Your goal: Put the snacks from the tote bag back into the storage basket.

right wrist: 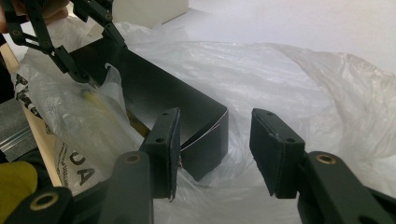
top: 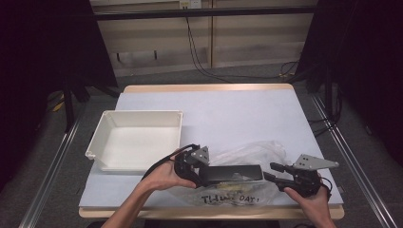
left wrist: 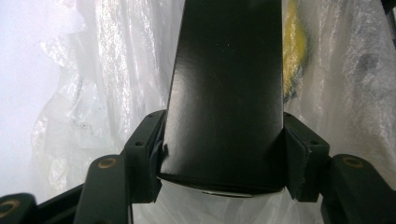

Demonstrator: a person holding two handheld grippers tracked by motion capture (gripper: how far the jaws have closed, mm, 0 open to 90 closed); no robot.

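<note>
**Black box gripped at one end, over the plastic bag**

Black cardboard is what we see first from above: a long box (top: pixel 235 173) lies over a clear plastic bag (top: pixel 259 154) at the near edge of the table (top: pixel 237 109). Our left gripper (top: pixel 202 175) clamps its left end; our right gripper (top: pixel 272 172) waits just off its right end. A white tray (top: pixel 138 137) sits to the left.

Along the left gripper (left wrist: pixel 223 154) we see both pads pressed against the box (left wrist: pixel 226 93) sides, bag (left wrist: pixel 116 84) beneath.

Along the right gripper (right wrist: pixel 215 149) we see jaws spread apart, gripping nothing, the box (right wrist: pixel 154 100) corner just before them, resting on the bag (right wrist: pixel 289 79).
</note>
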